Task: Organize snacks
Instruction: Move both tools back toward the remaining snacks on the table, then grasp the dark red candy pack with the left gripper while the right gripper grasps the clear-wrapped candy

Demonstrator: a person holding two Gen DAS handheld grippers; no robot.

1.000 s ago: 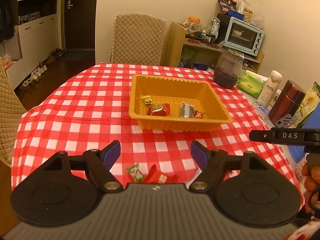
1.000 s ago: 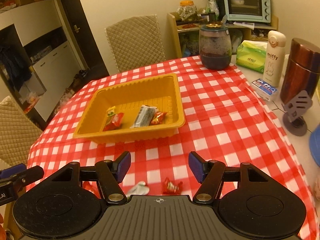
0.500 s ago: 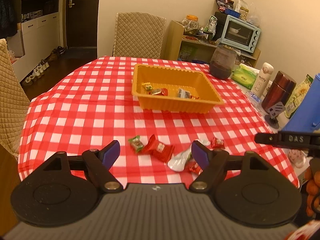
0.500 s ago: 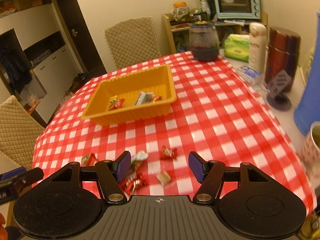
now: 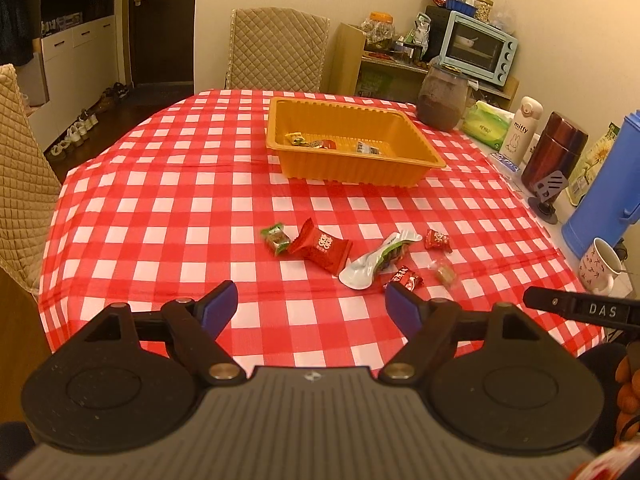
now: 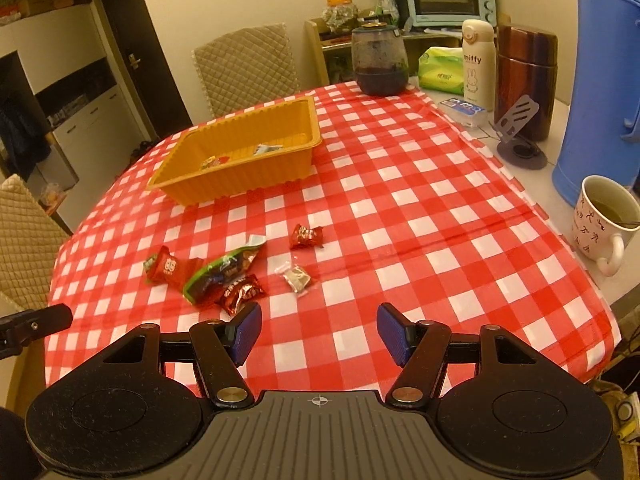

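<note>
Across the middle of both frames spreads a red-checked tablecloth [image 5: 168, 208], with the orange tray [image 5: 352, 168] set toward the upper centre and a few wrapped snacks already lying in its bottom. Lower down, just above the grippers, the loose snacks wait in a small scatter: a green candy [image 5: 276, 238], a large red packet [image 5: 322, 249] touching it, a long white-and-green pouch [image 5: 378, 258], a dark red candy [image 6: 240, 293], another red candy [image 6: 306, 236] and a small clear-wrapped piece [image 6: 296, 278], whose contents are too small to make out. At the bottom of the left view the left gripper [image 5: 312, 310] has its jaws opening, nothing between them. The right gripper [image 6: 319, 330] also stands spread and empty. By the look of it the sorting is partway done and the step in hand is lining up for the next pick. Next each gripper must drop onto one snack, pinch its wrapper without dragging its neighbours, and carry it up to the tray.
</note>
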